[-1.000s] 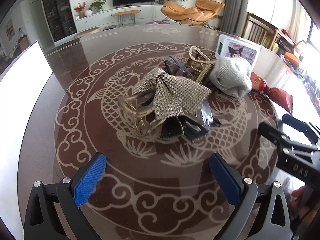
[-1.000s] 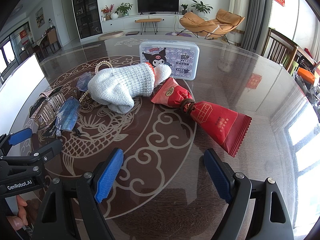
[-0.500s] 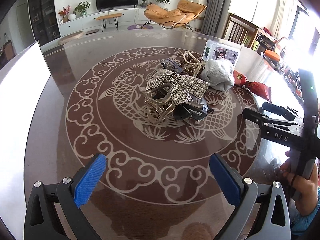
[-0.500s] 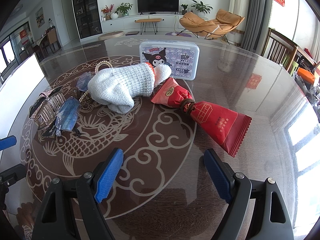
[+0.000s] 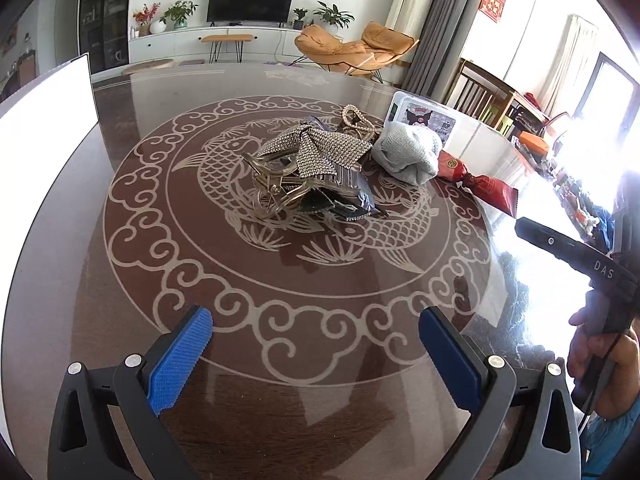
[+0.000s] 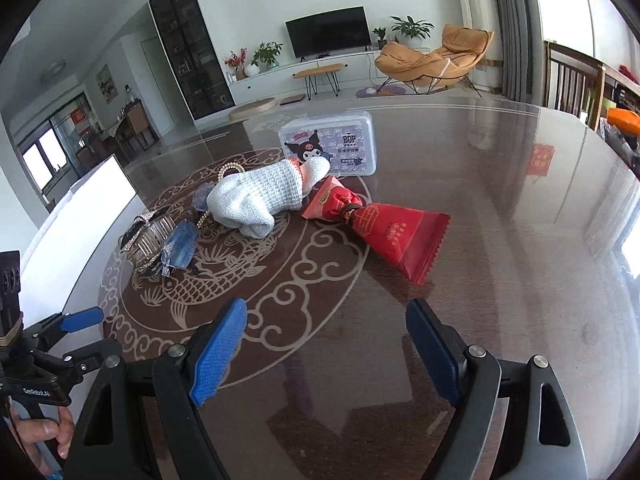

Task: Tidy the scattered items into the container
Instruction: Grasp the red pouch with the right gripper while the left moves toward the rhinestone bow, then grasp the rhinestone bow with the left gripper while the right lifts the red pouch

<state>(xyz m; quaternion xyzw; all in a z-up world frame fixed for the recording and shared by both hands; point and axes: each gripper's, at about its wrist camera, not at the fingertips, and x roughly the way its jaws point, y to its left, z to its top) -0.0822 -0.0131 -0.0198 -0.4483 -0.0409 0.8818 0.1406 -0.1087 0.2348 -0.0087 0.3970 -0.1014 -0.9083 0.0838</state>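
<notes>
Glossy brown glass on the bench (image 5: 120, 264) mirrors everything, so I read positions off the fish pattern. My left tool (image 5: 316, 356) hangs low over the near rim, blue pads spread wide and gripping nothing; I judge it is held back there to take in the whole scatter before I commit. Leftmost lies the tangle of gold hair clips (image 5: 276, 192) under a rhinestone bow (image 5: 316, 152), heaped together mid-pattern. Just beside it, touching a bead string, sits the grey knitted piece (image 6: 256, 200), then the red snack packet (image 6: 384, 228) lying flat. Behind them stands the clear lidded box (image 6: 332, 148), lid on, nothing tidied yet. My right tool (image 6: 326, 352) is likewise spread and empty, aimed between sock-like knit and packet, well short of both.
</notes>
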